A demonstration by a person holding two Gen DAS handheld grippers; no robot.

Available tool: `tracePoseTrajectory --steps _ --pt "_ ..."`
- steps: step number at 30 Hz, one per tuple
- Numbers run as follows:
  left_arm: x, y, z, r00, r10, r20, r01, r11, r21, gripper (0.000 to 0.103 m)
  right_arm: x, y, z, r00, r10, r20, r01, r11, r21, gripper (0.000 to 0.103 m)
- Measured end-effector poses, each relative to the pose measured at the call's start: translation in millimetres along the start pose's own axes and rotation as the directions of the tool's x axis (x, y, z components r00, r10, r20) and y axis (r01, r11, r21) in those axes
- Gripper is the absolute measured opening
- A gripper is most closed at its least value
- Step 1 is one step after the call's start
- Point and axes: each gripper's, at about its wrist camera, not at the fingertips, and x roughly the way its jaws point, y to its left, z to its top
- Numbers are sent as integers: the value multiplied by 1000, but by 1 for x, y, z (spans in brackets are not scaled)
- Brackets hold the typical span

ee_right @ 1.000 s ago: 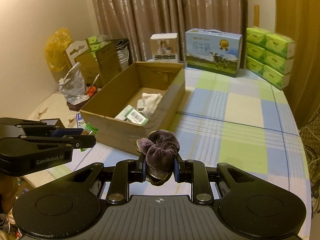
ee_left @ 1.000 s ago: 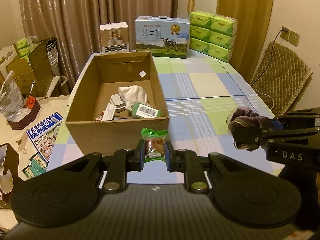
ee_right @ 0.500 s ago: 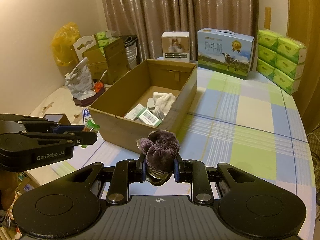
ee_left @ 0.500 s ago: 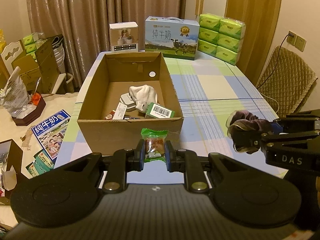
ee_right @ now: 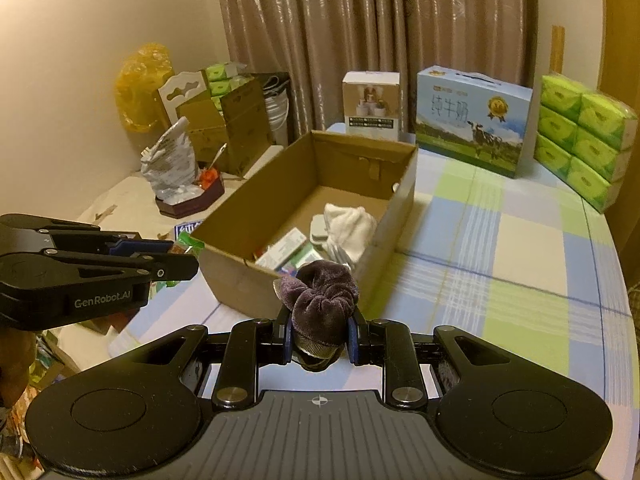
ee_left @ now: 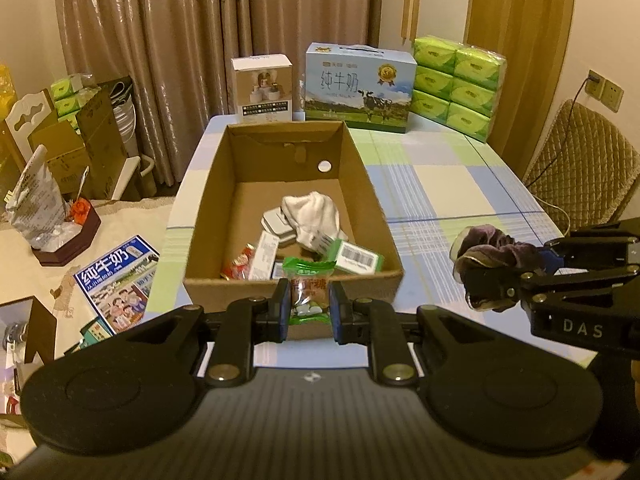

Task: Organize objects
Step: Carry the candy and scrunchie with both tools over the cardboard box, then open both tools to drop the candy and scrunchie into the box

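Note:
My left gripper (ee_left: 308, 307) is shut on a small green candy packet (ee_left: 308, 288), held just short of the near wall of an open cardboard box (ee_left: 224, 184) on the checked tablecloth. Inside the box lie a white cloth (ee_left: 312, 212), a green barcode carton (ee_left: 356, 258) and other small packs. My right gripper (ee_right: 319, 338) is shut on a dark purple velvet scrunchie (ee_right: 322, 294), near the box's front right corner (ee_right: 280, 268). Each gripper shows in the other's view: the right one (ee_left: 484, 280) at the right, the left one (ee_right: 176, 258) at the left.
At the table's far end stand a white product box (ee_left: 262, 88), a blue milk carton case (ee_left: 358, 84) and stacked green tissue packs (ee_left: 456, 80). A quilted chair (ee_left: 580, 168) is at the right. Left of the table are cartons, a foil bag (ee_left: 36, 208) and leaflets (ee_left: 116, 280).
Both grippers have moved toward the box with their loads still gripped; the box looks nearer, and more of its inside shows in the left wrist view.

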Motion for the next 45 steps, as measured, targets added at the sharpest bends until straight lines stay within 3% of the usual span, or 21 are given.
tracePoseTrajectory --steps 12,45 --pt "24 19 41 1000 10 -2 -10 999 37 16 32 0 43 1000 18 6 -18 1000 -4 22" --pt "144 62 80 995 17 -96 -11 998 65 17 135 -43 95 999 17 -49 -14 998 57 22"
